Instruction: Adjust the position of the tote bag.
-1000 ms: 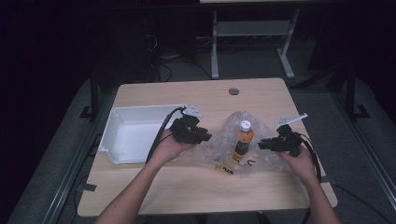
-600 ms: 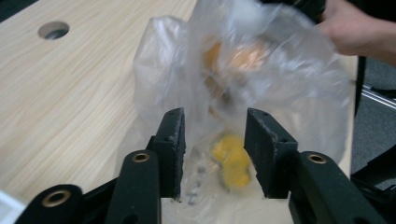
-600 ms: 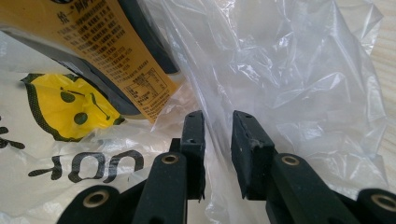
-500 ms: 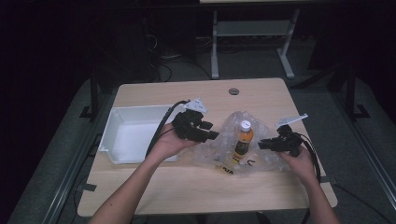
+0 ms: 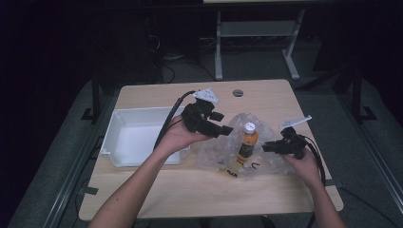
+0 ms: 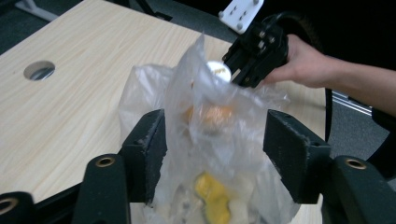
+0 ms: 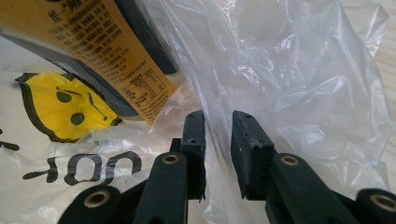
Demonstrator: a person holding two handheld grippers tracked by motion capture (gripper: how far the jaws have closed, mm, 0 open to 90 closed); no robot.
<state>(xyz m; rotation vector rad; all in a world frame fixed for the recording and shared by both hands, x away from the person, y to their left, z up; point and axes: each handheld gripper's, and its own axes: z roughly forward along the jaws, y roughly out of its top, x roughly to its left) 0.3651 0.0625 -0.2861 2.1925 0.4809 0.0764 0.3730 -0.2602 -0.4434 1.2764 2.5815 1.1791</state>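
A clear plastic bag lies crumpled mid-table with a bottle of orange drink, white-capped, standing inside it. My left gripper hovers at the bag's upper left. Its jaws have just been opening and now stand wide; in the left gripper view the bag's film rises loosely between them, with the bottle behind. My right gripper sits low at the bag's right side. In its own view the narrow jaws pinch a fold of the bag, beside the bottle's yellow label.
A white tray stands on the left part of the wooden table. A round cable hole is at the table's back middle. Printed letters and a yellow smiley mark the bag's lower side. Dark floor surrounds the table.
My left gripper has lifted and drifted right toward the bag's top, and its jaws have spread apart. The right gripper has stayed where it was.
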